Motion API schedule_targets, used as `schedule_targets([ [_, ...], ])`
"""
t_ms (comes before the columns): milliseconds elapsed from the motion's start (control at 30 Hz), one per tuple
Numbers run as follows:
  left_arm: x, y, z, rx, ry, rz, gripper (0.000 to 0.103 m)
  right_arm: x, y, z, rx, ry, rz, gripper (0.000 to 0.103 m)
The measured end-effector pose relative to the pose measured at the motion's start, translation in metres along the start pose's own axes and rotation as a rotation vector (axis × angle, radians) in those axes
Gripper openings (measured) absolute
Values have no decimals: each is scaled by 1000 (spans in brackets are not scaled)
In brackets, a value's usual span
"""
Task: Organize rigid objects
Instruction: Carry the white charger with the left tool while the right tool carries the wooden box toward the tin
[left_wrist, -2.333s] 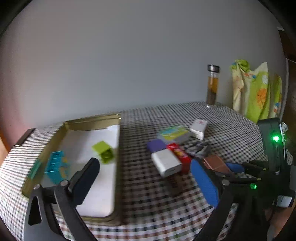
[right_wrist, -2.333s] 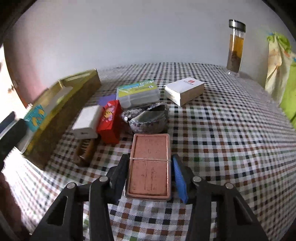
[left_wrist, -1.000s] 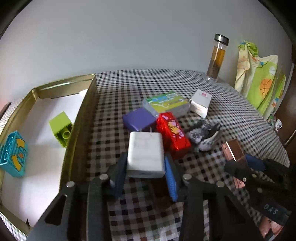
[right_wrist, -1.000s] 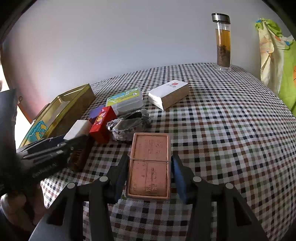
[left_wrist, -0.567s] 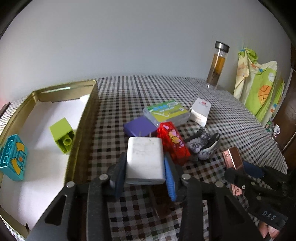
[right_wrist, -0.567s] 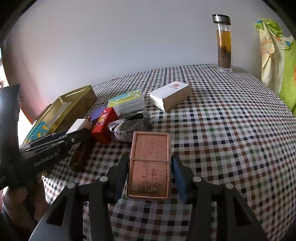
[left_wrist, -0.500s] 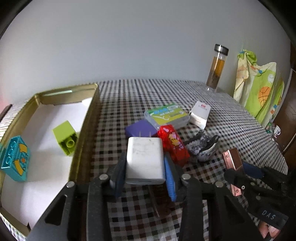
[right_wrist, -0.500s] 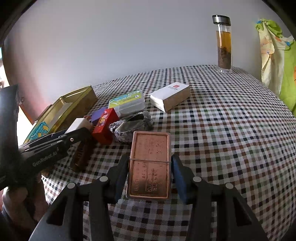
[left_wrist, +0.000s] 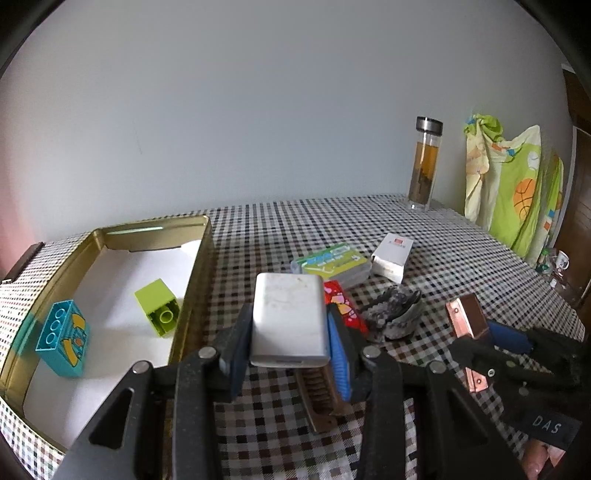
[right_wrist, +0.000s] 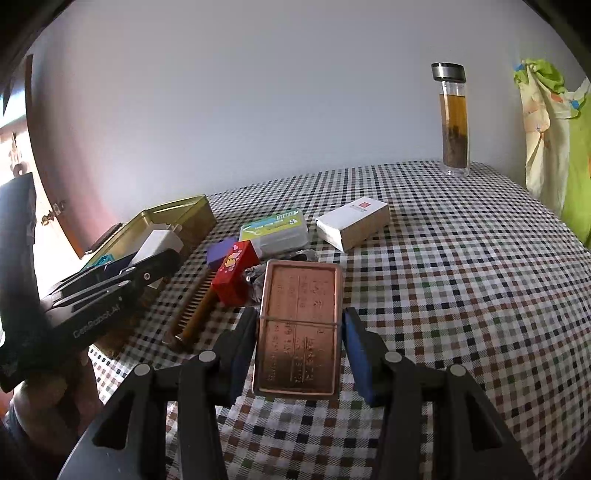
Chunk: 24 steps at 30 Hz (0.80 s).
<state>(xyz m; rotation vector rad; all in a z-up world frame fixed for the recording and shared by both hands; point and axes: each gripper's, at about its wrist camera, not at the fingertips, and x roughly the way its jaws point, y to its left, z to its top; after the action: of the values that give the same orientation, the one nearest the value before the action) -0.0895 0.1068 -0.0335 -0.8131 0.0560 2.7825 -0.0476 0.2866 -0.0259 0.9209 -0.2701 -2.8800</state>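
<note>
The left gripper was clamped on a white charger block, held clear of the checked tablecloth just beside the right wall of the gold tin tray at the table's left end. The right gripper was closed on a flat copper-coloured case, its pads against both long sides, nearer the front edge and well apart from the tray. Only two pieces lay inside the tray: a lime-green brick and a teal brick. So the sorting looked barely begun, with two items in hand and, by my reading, bound for the tray. Left on the cloth near the middle were a red box, a purple block, a brown comb, a clear case with a green label, a white carton and a crumpled grey object. A glass bottle stood at the far edge.
</note>
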Motion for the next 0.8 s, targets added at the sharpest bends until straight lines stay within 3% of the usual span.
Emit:
schedule_targets([
  [433,-24,-1,-4,20,-106,31,37,-31,9,-7,-58,-179,41,49],
  [800,-36,-1,-7,21,-155,53,37,-47,10,-8,-68,-254,42,49],
])
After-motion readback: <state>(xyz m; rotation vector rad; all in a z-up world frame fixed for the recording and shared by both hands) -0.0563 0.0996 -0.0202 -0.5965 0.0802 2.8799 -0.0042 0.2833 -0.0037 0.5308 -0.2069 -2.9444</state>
